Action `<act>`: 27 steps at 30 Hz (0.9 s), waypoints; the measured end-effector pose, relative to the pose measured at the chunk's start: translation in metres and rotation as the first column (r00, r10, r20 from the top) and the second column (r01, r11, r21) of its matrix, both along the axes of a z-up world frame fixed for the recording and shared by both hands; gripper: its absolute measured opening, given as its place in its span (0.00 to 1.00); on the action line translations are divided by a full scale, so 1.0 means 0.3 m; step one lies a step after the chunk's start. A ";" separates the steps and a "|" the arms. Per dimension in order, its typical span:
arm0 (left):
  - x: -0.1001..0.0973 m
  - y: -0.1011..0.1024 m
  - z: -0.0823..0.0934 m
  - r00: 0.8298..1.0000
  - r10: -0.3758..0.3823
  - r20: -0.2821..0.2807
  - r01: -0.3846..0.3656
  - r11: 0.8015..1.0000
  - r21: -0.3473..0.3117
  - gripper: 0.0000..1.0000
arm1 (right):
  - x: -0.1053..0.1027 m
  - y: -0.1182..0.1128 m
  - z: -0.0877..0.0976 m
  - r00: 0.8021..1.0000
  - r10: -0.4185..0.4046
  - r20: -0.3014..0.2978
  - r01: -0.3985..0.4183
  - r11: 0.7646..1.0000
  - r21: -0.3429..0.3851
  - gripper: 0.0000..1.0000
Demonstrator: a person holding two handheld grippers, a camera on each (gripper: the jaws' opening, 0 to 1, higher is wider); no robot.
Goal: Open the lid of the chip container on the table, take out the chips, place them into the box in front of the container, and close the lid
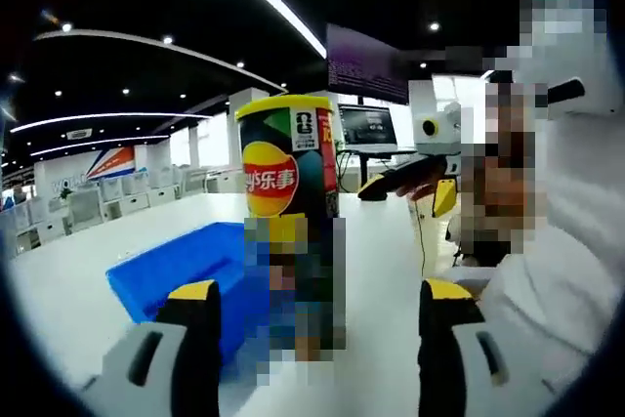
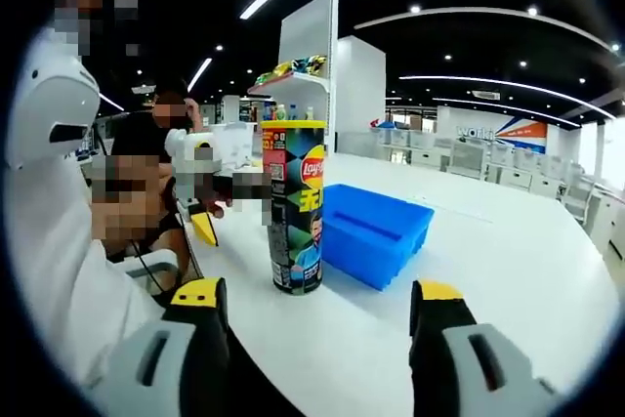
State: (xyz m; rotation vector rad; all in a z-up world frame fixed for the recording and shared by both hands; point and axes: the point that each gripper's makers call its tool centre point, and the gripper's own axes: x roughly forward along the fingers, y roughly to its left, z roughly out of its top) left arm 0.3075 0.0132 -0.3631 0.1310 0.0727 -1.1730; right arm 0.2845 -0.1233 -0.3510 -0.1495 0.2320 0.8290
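Your chip container (image 2: 294, 207) stands upright on the white table (image 2: 508, 271), a tall dark can with green and red panels and its yellow lid (image 1: 283, 104) on top. The blue box (image 2: 375, 232) sits just beside it, open side up; in the left gripper view the box (image 1: 186, 271) lies to the left of the can (image 1: 289, 192). Around you is a large hall with a dark ceiling, long light strips, white pillars, a shelf holding coloured items and rows of white desks. A seated person in white is close to the table edge. The can carries a red-and-yellow Lay's logo, with Chinese characters on the left gripper view's side. Your left gripper (image 1: 312, 314) holds its jaws wide apart, the can between them farther off; your right gripper (image 2: 317, 314) is equally wide and holds nothing.
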 end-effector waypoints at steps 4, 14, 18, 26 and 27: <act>0.018 -0.022 -0.006 1.000 -0.025 0.002 0.025 1.000 -0.014 0.83 | 0.002 -0.001 -0.004 1.000 0.000 -0.003 0.000 1.000 0.003 0.75; 0.050 -0.077 -0.003 0.995 -0.098 0.013 0.098 0.993 -0.069 0.81 | 0.011 -0.012 -0.005 1.000 -0.013 0.004 0.013 1.000 0.002 0.71; 0.065 -0.087 -0.021 0.995 -0.104 0.000 0.103 0.992 -0.067 0.74 | 0.008 -0.010 -0.001 1.000 -0.010 0.007 0.010 1.000 0.007 0.71; 0.073 -0.121 -0.018 0.990 -0.141 -0.003 0.140 0.985 -0.099 0.73 | 0.009 -0.022 -0.013 1.000 -0.017 -0.003 0.017 1.000 -0.002 0.71; 0.075 -0.126 -0.026 0.989 -0.146 -0.007 0.145 0.986 -0.087 0.72 | 0.009 -0.022 -0.013 1.000 -0.018 -0.002 0.018 1.000 -0.003 0.71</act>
